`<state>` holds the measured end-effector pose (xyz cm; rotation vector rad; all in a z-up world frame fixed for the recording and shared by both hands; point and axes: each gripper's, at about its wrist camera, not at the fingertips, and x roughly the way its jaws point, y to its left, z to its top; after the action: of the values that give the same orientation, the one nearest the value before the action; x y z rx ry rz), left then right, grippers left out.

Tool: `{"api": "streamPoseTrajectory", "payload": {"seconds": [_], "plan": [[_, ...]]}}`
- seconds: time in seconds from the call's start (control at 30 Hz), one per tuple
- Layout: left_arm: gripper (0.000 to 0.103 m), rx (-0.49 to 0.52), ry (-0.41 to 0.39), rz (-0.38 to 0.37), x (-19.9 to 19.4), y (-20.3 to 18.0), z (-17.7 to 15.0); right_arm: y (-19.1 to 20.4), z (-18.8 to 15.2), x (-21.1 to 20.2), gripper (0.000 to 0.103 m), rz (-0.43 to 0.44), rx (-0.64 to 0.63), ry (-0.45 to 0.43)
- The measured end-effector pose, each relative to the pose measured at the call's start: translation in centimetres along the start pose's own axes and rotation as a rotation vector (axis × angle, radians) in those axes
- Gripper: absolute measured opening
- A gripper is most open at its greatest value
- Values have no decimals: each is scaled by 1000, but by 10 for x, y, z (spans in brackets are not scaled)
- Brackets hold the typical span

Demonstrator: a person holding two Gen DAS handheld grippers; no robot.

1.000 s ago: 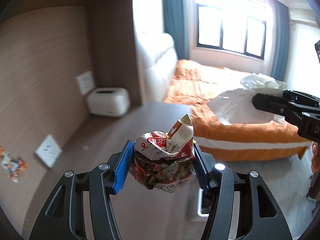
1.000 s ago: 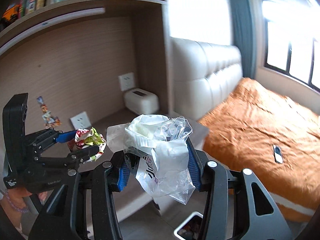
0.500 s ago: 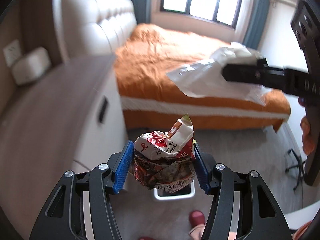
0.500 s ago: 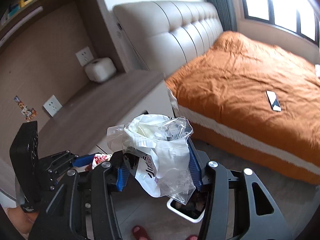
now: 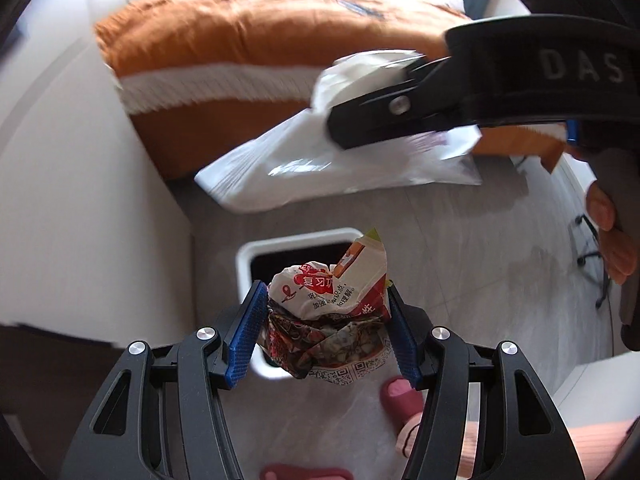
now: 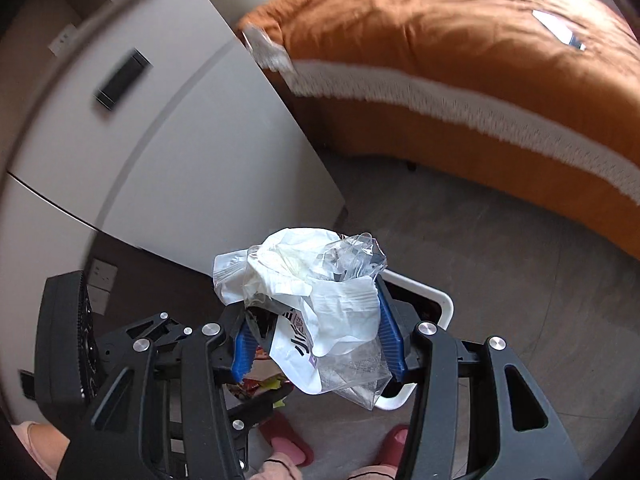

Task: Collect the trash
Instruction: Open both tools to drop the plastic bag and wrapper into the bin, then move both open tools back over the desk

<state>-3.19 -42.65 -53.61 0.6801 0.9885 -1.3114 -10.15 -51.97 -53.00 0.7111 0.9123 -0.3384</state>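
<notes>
Nearest the viewer, the left tool (image 5: 326, 328) is closed on a crumpled snack wrapper (image 5: 330, 312), its blue pads (image 5: 246, 334) pressing the wad from both sides, with the printed foil bulging above and below the grip. The right tool (image 6: 316, 334) is likewise closed, on a bundle of white and clear plastic bags (image 6: 320, 300) that spills over both pads and hangs loose beneath. Both loads appear very light, soft and easily crushed; the film looks slippery, so the firmest hold is judged to be across the thickest bunched part, as at present, not on a trailing edge. Pink slippers (image 6: 290, 444) stand on the grey floor (image 6: 500, 280) below the tools. Directly beneath both loads sits the white-rimmed waste bin (image 5: 248, 264), its dark opening partly hidden by the wrapper in the left view and by the bags in the right view. The release is not yet made. Being so light, either piece could drift or cling to a pad when let go. Beside the bin stands a white cabinet (image 6: 172, 152). Beyond it lies the bed with an orange cover (image 6: 460, 40).
</notes>
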Motion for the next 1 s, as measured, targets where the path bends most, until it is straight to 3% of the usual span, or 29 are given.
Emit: {"api": "streamPoseTrajectory", "payload": {"seconds": [0.03, 0.07, 0.1, 0.13, 0.3, 0.57, 1.0], "plan": [[69, 3, 5, -5, 11, 0, -3, -6, -5, 15, 59, 5, -7, 17], [79, 9, 18, -3, 32, 3, -8, -15, -11, 37, 79, 13, -19, 48], [99, 13, 13, 18, 42, 4, -10, -21, -17, 53, 94, 19, -28, 64], [98, 17, -20, 40, 53, 7, -16, -26, -21, 63, 99, 1, -30, 71], [98, 25, 0, 53, 89, 20, -31, -52, -43, 107, 99, -72, -49, 122], [98, 27, -6, 38, 67, 15, -39, -41, -43, 85, 99, -82, -41, 110], [98, -28, -146, 46, -101, 16, 5, 37, 12, -50, 99, -120, -94, -26]]}}
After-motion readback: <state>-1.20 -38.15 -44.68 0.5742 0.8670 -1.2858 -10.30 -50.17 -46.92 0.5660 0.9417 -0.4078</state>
